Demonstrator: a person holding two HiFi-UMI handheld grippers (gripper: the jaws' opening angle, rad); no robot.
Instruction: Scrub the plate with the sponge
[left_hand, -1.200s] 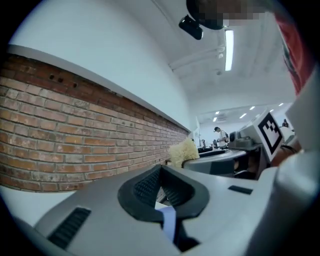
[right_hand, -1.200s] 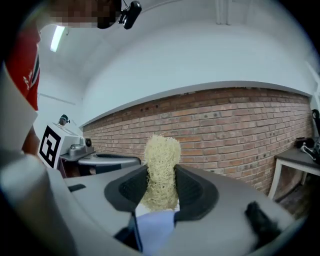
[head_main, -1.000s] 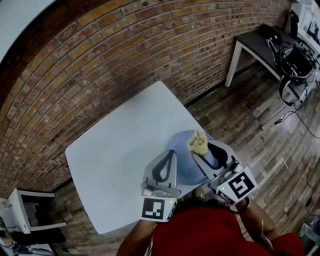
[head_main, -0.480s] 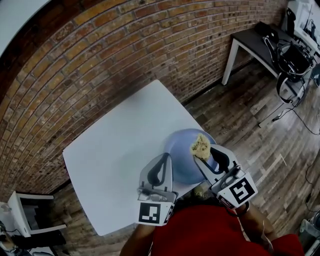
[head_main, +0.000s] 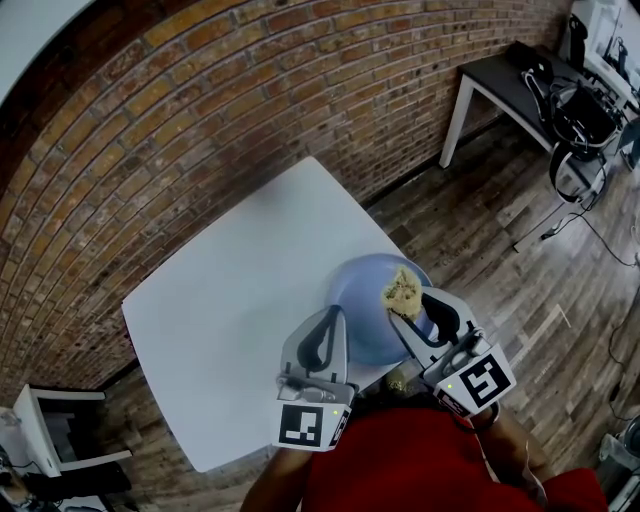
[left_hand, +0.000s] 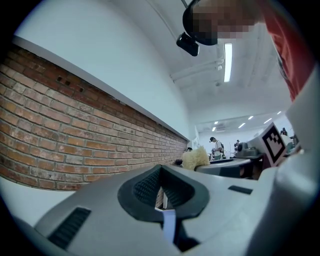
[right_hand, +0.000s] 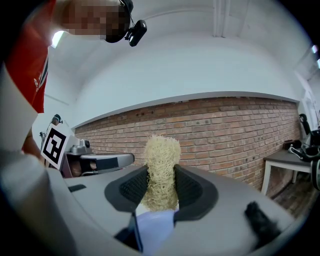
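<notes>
The white tabletop (head_main: 225, 320) is carrying everything, and the blue plate (head_main: 367, 300) is sitting at its near right edge, right in front of you. Your left gripper (head_main: 333, 318) is pinching the plate's left rim, jaws pressed nearly together on the thin blue edge. Your right gripper (head_main: 408, 303) is reaching over the plate, clamping the 1 shaggy yellow sponge (head_main: 402, 288) upright between its pads.

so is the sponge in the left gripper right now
No, the sponge is clamped between the jaws of the right gripper, sticking up past their tips.
</notes>
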